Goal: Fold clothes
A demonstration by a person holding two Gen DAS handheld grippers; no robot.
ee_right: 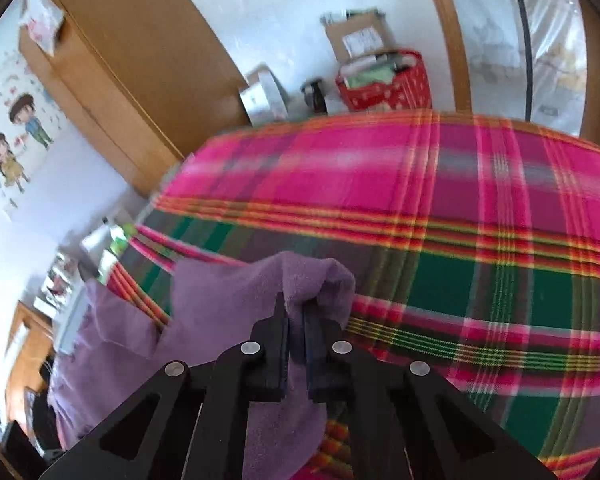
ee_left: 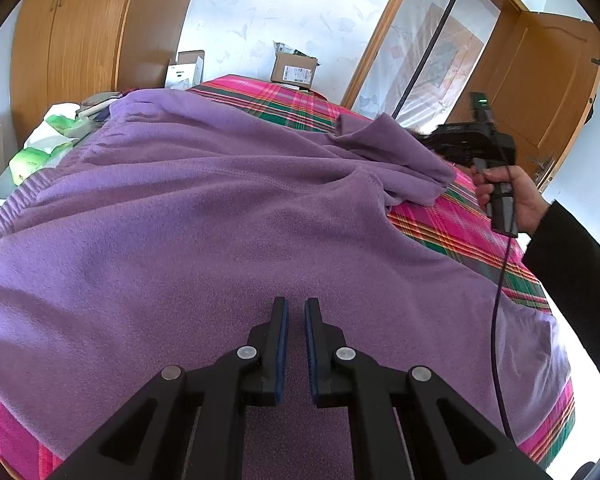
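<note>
Jaws of the left gripper point(ee_left: 296, 312) stand a narrow gap apart with nothing between them, hovering just above the near part of the purple fleece garment point(ee_left: 204, 216). Jaws of the right gripper point(ee_right: 296, 316) are closed on a bunched end of that garment, which looks like a sleeve point(ee_right: 260, 280), lifted clear of the bed.

The garment lies spread over the plaid bedcover point(ee_left: 460, 224), covering most of the near and left area. Its elastic hem point(ee_left: 16, 200) runs along the left side. On the right, the person's hand point(ee_left: 512, 196) holds the right gripper, with the raised sleeve draped back toward the body of the garment.

Step in hand, as judged: a sleeve fold, with the sleeve being carried inward over the torso panel. The next move calls for laying the sleeve flat across the body without dragging the main panel; the empty left gripper is placed to pin the fabric if it shifts. Fleece is soft and may bunch.

Far behind, cardboard boxes point(ee_left: 294, 68) sit by the wall, beside a wooden wardrobe point(ee_left: 80, 32).
</note>
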